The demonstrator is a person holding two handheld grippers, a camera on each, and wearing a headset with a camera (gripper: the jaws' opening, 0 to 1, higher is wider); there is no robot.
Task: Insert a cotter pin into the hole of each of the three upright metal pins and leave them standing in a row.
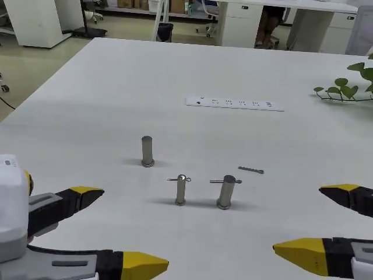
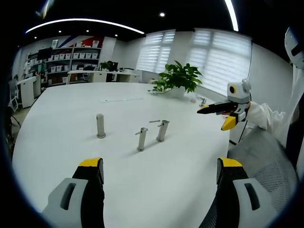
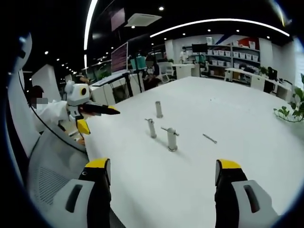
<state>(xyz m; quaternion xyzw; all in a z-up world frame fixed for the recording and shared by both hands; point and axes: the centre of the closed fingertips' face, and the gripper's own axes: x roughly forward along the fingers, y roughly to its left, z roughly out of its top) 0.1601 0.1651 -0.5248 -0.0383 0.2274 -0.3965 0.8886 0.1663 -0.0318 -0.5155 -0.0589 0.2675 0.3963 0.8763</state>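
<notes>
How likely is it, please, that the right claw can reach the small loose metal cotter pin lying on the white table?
Probably yes: the right claw is open, and bare table lies between it and the cotter pin, which rests apart from the upright metal pins.

On the table [image 1: 87,87], a cotter pin [image 1: 251,170] lies right of three upright metal pins [image 1: 180,189].

In the head view the left gripper [image 1: 134,228] runs off the left and bottom edges, the right gripper [image 1: 298,219] off the right and bottom edges, the trailing plant [image 1: 348,87] at far right is cropped, and any hole in the far left metal pin [image 1: 147,151] is too small to tell.
</notes>
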